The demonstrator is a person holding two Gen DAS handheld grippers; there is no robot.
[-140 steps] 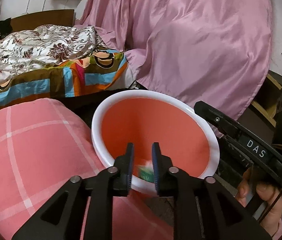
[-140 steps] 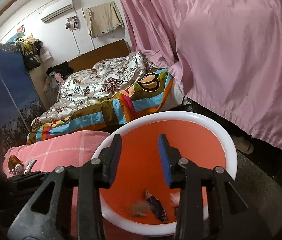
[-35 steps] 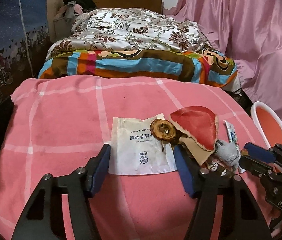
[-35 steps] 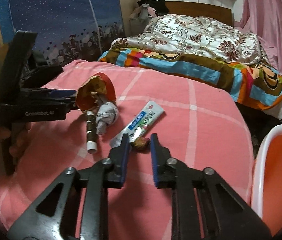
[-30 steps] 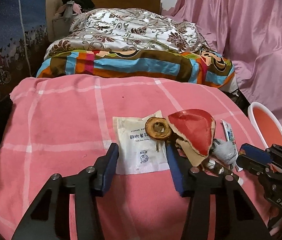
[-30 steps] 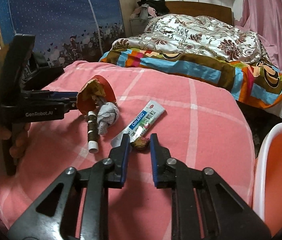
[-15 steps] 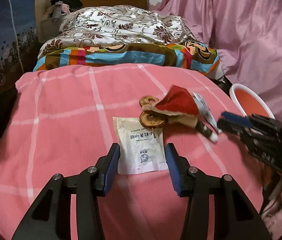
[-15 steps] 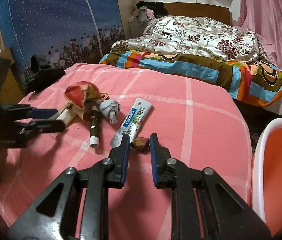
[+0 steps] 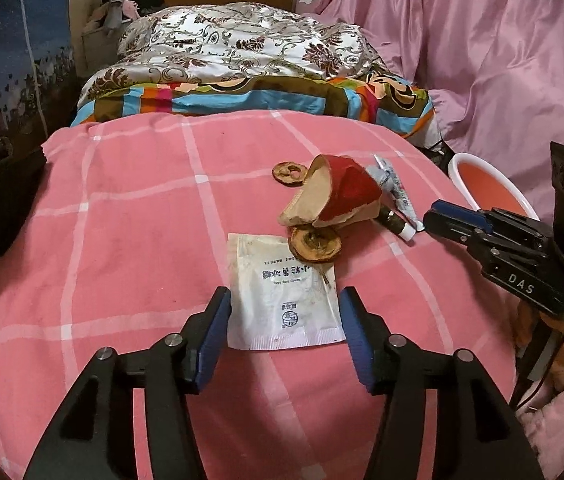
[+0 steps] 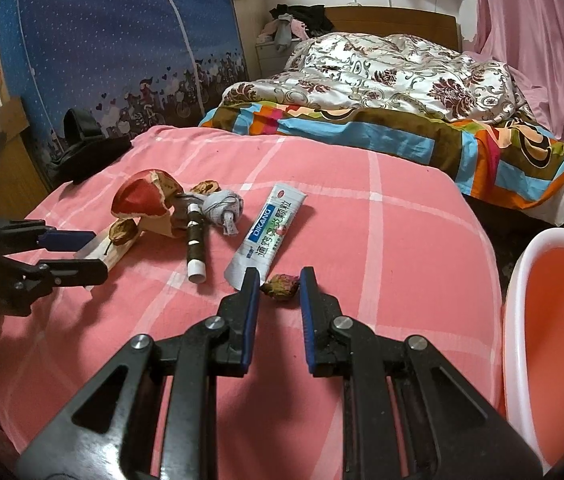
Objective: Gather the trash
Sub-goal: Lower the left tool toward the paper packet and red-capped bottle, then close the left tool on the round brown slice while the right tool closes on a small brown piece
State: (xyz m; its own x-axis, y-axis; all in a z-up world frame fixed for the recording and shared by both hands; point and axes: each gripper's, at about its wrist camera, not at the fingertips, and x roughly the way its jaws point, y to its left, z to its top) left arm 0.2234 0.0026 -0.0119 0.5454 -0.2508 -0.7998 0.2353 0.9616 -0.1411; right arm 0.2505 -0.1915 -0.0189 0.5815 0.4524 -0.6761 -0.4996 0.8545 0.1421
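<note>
The left gripper [image 9: 284, 330] is held low over the pink checked blanket [image 9: 130, 216] with its blue pads set either side of the near end of a flat white sachet [image 9: 284, 300]; the jaws have just been opening, and no pad is seen pressing the sachet, so it is judged released and lined up for a pinch across the sachet's width. The right gripper [image 10: 280, 286] is set narrowly around a small dried flower bud [image 10: 281, 286] just near of the toothpaste tube [image 10: 268, 234]; the bud is between the pads, but whether it is pinched cannot be told. The orange basin [image 10: 554, 312] is kept at the right edge of the blanket, presumably as the bin. Compared with a second ago, the red-and-tan peel [image 9: 334, 196] and a dried slice [image 9: 314, 244] are found farther from the left gripper, and the sachet is now centred between the jaws; the right gripper is unchanged around the bud.
</note>
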